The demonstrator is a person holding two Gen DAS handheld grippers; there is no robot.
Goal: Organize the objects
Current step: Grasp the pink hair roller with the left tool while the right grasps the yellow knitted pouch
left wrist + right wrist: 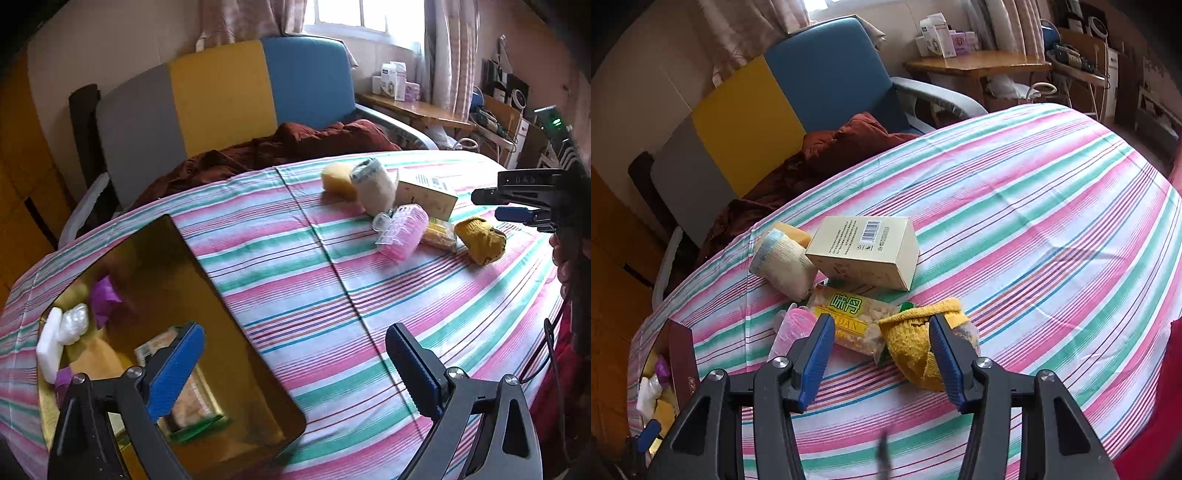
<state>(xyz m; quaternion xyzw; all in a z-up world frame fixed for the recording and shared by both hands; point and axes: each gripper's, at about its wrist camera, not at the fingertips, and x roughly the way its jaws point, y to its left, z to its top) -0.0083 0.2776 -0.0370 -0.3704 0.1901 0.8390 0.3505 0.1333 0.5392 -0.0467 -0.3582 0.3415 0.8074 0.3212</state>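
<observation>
A gold box (229, 332) sits at the table's left and holds white, purple and packaged items; it also shows in the right wrist view (681, 354). My left gripper (295, 365) is open and empty beside it, one finger over the box. On the striped cloth lies a pile: yellow sock (916, 339), snack packet (853, 317), pink roller (792, 330), cream box (868, 251), cream sock (783, 262), yellow sponge (794, 230). My right gripper (882, 354) is open, low over the table, with the yellow sock's left part and the packet's right end between its fingers.
A grey, yellow and blue sofa (221, 96) with a dark red blanket (277, 147) stands behind the table. A wooden side table (975, 64) with small boxes is at the back right. The striped tablecloth (369, 288) covers the round table.
</observation>
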